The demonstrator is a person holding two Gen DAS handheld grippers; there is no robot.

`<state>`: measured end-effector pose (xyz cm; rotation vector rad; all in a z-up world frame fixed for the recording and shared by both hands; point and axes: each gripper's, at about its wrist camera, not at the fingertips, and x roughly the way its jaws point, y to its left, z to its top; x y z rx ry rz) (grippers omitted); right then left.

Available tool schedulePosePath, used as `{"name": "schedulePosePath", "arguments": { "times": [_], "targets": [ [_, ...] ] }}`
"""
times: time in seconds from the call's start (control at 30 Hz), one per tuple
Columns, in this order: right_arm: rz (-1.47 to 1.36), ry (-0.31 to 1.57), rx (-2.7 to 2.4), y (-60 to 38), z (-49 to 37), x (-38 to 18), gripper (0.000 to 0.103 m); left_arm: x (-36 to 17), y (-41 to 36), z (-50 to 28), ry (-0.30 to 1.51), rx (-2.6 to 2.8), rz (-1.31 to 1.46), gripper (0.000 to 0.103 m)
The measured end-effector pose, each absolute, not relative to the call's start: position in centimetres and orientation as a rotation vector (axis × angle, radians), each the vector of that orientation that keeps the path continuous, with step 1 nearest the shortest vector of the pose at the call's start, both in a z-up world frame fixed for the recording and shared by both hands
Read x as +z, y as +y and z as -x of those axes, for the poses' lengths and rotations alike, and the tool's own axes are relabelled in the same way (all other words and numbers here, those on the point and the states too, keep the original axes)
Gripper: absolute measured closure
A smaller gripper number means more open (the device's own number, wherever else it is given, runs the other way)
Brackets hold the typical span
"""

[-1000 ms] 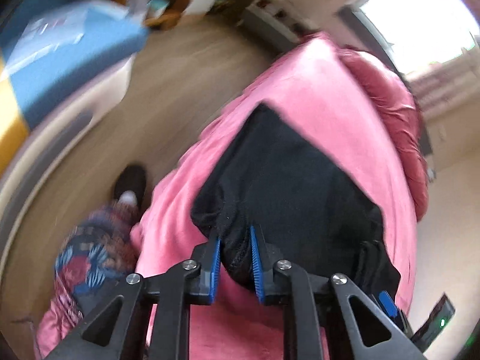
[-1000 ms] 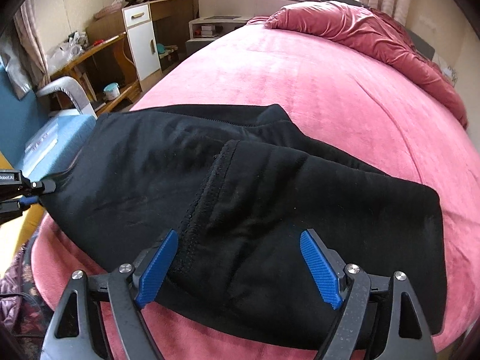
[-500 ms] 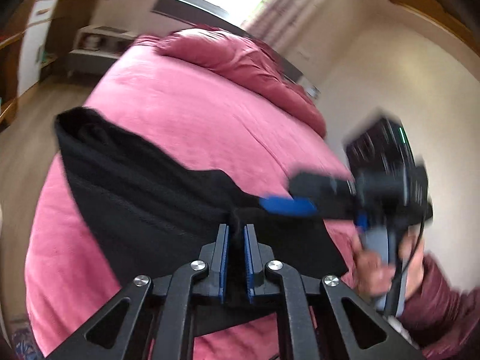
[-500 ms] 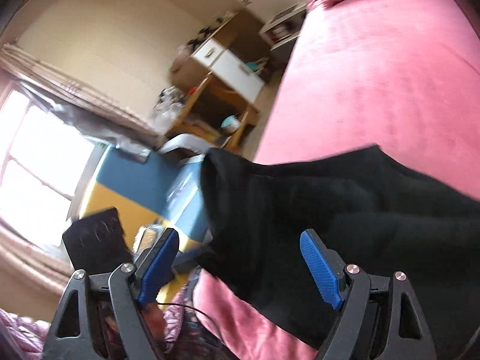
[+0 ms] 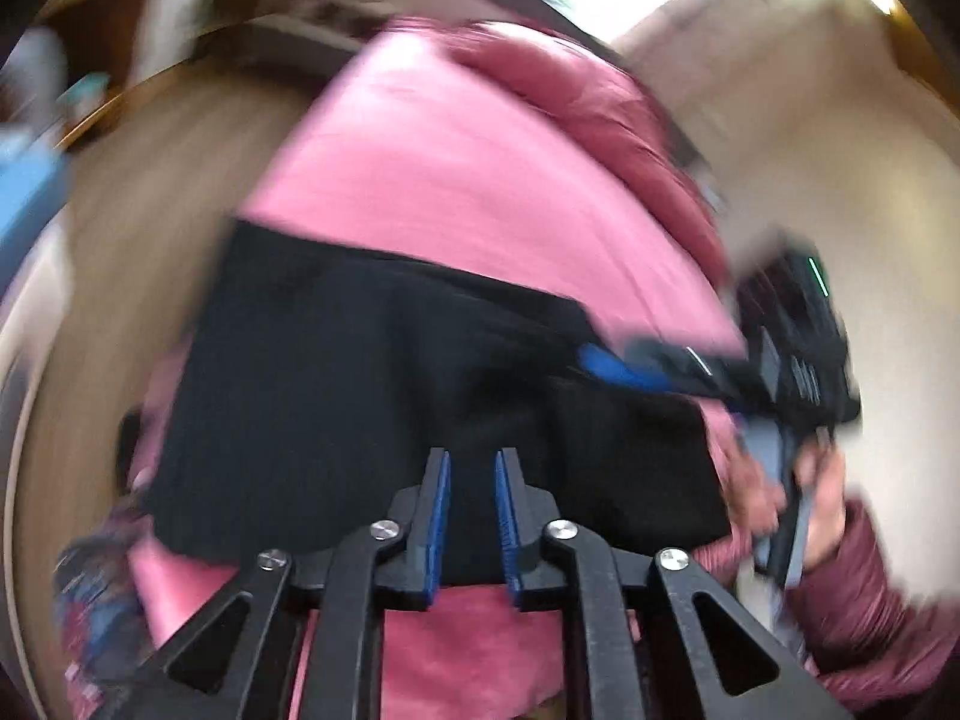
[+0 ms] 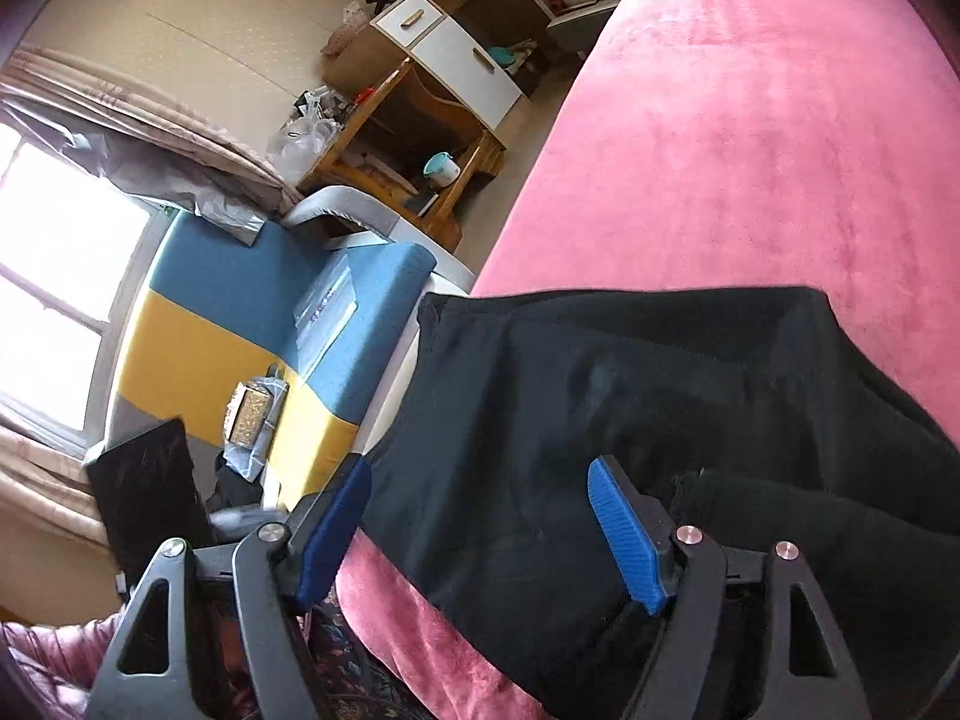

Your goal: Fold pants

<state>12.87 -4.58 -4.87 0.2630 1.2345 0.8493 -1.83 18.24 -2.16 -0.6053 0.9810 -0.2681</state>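
Observation:
Black pants (image 5: 360, 390) lie folded across the near end of a pink bed (image 5: 450, 150). In the blurred left wrist view, my left gripper (image 5: 471, 462) hangs over their near edge. Its jaws are opening and stand a little apart, with black cloth showing in the gap and no pinch visible. My right gripper (image 5: 612, 366) reaches in from the right, held by a hand (image 5: 822, 480) in a maroon sleeve. In the right wrist view, the right gripper (image 6: 480, 474) straddles the left end of the pants (image 6: 600, 390). Its jaws are wide and closing, and the pads are not touching the cloth.
The bed (image 6: 750, 120) stretches away bare beyond the pants, with a bunched red duvet (image 5: 600, 96) at its head. A blue and yellow seat (image 6: 240, 300) stands close to the bed's left side. Behind it are a wooden desk (image 6: 420, 120) and a white cabinet (image 6: 468, 60).
Half a second ago the left jaws were pinched shut on the pants' edge; now they stand slightly apart. The right gripper swung left to the pants' end, and its jaws narrowed a little.

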Motion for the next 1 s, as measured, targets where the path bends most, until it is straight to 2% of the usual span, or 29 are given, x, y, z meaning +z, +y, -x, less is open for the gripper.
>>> {"name": "schedulePosePath", "arguments": {
  "times": [0.2, 0.27, 0.3, 0.53, 0.6, 0.63, 0.67, 0.73, 0.93, 1.0],
  "targets": [
    [0.028, 1.169, 0.919, -0.8, -7.5, -5.0, 0.027, -4.3, 27.7, 4.4, 0.961, 0.048, 0.824, 0.084],
    [0.146, 1.131, 0.976, 1.9, -5.1, -5.3, 0.037, -4.3, 28.3, 4.3, 0.959, 0.095, 0.799, 0.084],
    [0.188, 1.116, 0.997, 3.1, -4.2, -5.5, 0.039, -4.1, 28.2, 4.3, 0.961, 0.110, 0.782, 0.081],
    [0.463, 1.048, 1.055, 11.5, -0.4, -9.1, 0.040, -3.5, 26.9, 3.9, 0.968, 0.092, 0.718, 0.076],
    [0.571, 1.034, 1.010, 13.1, -0.3, -10.8, 0.051, -3.0, 26.5, 3.8, 0.959, 0.086, 0.699, 0.076],
    [0.622, 1.031, 0.978, 13.6, -0.3, -11.7, 0.061, -2.9, 26.3, 3.6, 0.955, 0.082, 0.695, 0.076],
    [0.642, 1.030, 0.952, 13.4, -0.6, -12.1, 0.077, -2.6, 26.2, 3.6, 0.952, 0.077, 0.692, 0.075],
    [0.582, 1.034, 0.933, 12.7, -1.6, -12.0, 0.090, -2.2, 26.0, 3.7, 0.947, 0.069, 0.682, 0.075],
    [0.184, 1.101, 0.903, 7.6, -5.9, -8.5, 0.092, -1.7, 24.6, 3.5, 0.947, 0.038, 0.645, 0.074],
    [0.069, 1.096, 0.903, 5.6, -6.9, -7.2, 0.092, -1.8, 23.8, 3.1, 0.953, -0.004, 0.659, 0.070]
  ]
}}
